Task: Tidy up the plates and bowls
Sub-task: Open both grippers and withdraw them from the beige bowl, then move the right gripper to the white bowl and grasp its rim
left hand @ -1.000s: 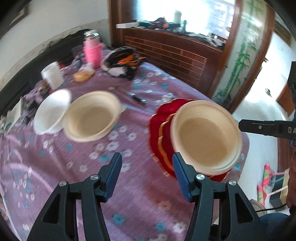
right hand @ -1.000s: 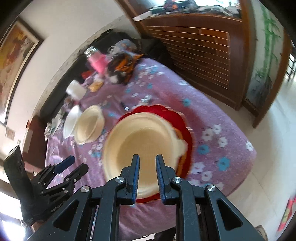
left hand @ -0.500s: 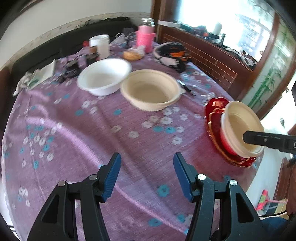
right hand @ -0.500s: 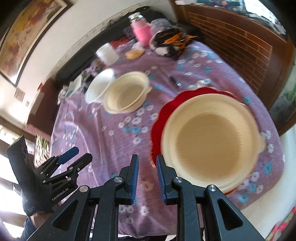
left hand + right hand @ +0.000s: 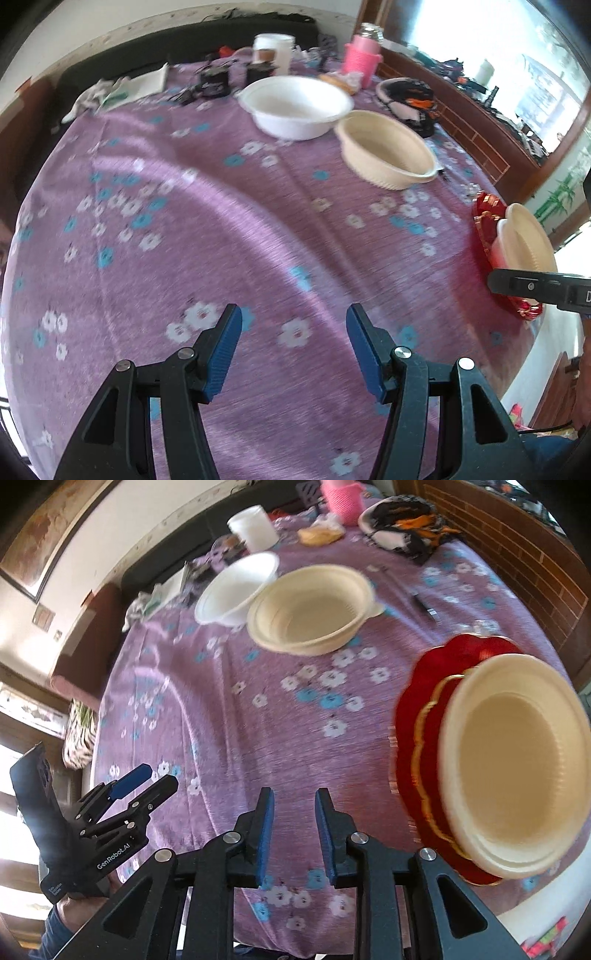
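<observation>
The left gripper (image 5: 293,332) has its blue ribbed fingers (image 5: 225,345) spread wide with only cloth between them. The right gripper (image 5: 293,814) has a narrow gap between its fingers (image 5: 264,823), its jaws are opening, and nothing sits between them.

Compared with 1 second ago, both grippers have swung away from the stack at the table's edge: in the right wrist view that stack sat straight ahead of the fingers and now lies off to the right, and the left wrist view now faces bare tablecloth (image 5: 221,229).

Going left to right in the right wrist view: a white bowl (image 5: 236,587), smooth and round, touches a cream bowl (image 5: 310,609) with a stepped rim and a small tab handle on its right side. Both stand upright, mouths up, at the far side of the table. At the near right edge a scalloped, gold-trimmed red plate (image 5: 410,709) lies flat under a second cream bowl (image 5: 513,760), also mouth up. The tablecloth is purple weave printed with white and blue flowers.
</observation>
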The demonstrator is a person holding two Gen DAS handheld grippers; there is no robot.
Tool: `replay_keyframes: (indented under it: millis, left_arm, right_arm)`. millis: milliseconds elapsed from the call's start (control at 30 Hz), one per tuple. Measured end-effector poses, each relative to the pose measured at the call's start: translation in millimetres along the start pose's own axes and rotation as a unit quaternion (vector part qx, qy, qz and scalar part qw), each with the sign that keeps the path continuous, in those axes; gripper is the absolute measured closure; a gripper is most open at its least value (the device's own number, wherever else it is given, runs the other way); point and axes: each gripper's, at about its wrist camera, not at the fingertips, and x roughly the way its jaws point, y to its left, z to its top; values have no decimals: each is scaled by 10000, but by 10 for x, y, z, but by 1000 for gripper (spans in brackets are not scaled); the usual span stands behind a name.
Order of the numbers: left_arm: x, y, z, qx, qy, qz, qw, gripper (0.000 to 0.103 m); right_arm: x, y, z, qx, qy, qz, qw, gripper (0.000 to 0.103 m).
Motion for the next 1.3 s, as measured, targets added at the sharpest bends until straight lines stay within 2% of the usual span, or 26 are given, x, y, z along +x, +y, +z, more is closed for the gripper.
replay_keyframes:
  millis: [267, 500, 633, 767, 800, 900, 1133, 1300]
  left_arm:
    - [59, 469, -168, -380, 162, 180, 9990, 45]
    - [85, 725, -217, -597, 207, 260, 9977, 45]
    - [94, 758, -216, -599, 221, 281, 9976, 45]
    - [101, 752, -221, -574, 236, 297, 9976, 45]
    - [105, 750, -227, -575, 253, 306, 9976, 45]
    - [107, 762, -248, -597, 275, 339, 9973, 45]
    - [89, 842, -310, -738, 312, 482, 9956, 45]
    - [72, 894, -334, -829, 325, 550, 9945, 45]
  right_arm:
    - [386, 367, 65, -247, 419, 159, 9987, 77]
    - [521, 567, 308, -253, 483, 282, 9981, 77]
    - [434, 555, 719, -125, 190, 316, 9992, 76]
    - [357, 541, 1243, -154, -245, 109, 9995, 70]
    - [361, 535, 1353, -186, -299, 74, 9994, 65]
    - [425, 504, 1746, -133, -465, -10, 9988, 63]
    - [808, 337, 2447, -42, -446, -520, 9976, 62]
    - [1102, 247, 2707, -112, -262, -717, 9970, 62]
